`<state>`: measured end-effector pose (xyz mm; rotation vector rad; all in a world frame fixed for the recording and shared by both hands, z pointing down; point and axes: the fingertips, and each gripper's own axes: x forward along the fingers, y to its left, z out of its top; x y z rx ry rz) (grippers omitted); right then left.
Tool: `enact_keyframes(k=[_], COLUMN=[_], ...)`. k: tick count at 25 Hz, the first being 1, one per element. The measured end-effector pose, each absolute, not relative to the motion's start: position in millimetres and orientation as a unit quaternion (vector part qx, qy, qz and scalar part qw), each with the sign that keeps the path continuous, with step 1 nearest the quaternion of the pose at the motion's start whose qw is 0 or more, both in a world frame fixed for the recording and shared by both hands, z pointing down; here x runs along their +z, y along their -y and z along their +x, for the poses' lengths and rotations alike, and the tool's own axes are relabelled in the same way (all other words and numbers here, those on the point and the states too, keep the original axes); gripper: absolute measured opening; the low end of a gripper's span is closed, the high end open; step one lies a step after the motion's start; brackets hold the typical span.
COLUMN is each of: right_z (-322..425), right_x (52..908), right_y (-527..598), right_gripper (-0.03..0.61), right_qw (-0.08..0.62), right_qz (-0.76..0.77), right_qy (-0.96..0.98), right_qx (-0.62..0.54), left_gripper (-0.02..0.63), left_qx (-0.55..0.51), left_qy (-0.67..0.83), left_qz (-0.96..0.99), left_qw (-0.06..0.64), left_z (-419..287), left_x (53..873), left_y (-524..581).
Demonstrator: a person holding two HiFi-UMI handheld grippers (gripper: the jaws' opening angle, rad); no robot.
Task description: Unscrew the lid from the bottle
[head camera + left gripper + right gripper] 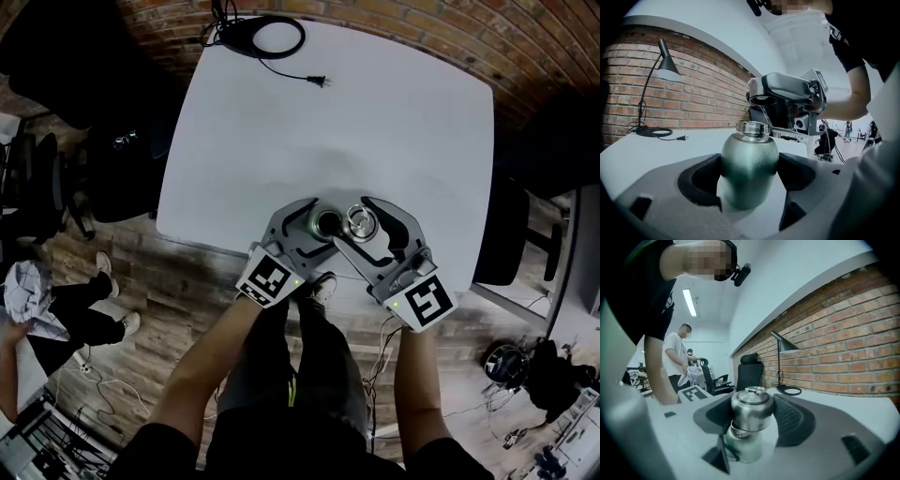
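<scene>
A green metal bottle (750, 164) stands upright near the front edge of the white table (375, 122), and my left gripper (323, 226) is shut on its body. The bottle's steel neck (753, 127) is bare and its mouth (328, 223) is uncovered. My right gripper (364, 225) is shut on the silver lid (750, 406), which hangs just above and a little to one side of the neck (739, 430). From above, the lid (361, 222) sits right beside the bottle's mouth. A thin black strap (723, 446) hangs by the bottle.
A black lamp base with a coiled cord (267, 36) and a loose plug (319, 82) lie at the table's far edge, by the brick wall. Black office chairs (42, 187) stand to the left. A person (56, 314) is on the wooden floor at the left.
</scene>
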<state>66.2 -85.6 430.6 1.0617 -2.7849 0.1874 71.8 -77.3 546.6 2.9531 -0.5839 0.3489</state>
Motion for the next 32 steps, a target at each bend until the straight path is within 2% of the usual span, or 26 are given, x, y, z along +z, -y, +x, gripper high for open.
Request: enact_keyframes(k=[14,26,27,28,30,32], right_z=[137,190,195,199,208,220], right_x=[394,348,344,341,335,328], right_y=[68,39,34,29,20,14], right_gripper=[0.268,0.268,0.268,0.268,0.268,0.268], right_qw=[0.066,0.069,0.069,0.070,0.069,0.064], right_qz=[0.468,0.535,0.541,0.548,0.565,0.584], right_qy=[0.879,0.840,0.836,0.832,0.820,0.808], right_qx=[0.063,0.053,0.054,0.055,0.058,0.057], left_gripper=[0.373,0.365,0.333,0.266,0.183,0.064], left_qx=[0.117,0.092,0.090,0.088,0.086,0.080], left_qy=[0.191,0.208,0.215,0.222,0.235,0.248], left_qz=[0.972,0.967,0.966,0.964,0.962,0.960], left_qw=[0.076,0.112,0.113,0.113,0.110,0.102], left_z=[60,29,23,17,6,-2], left_x=[520,458,453,448,438,427], left_y=[68,56,55,54,53,55])
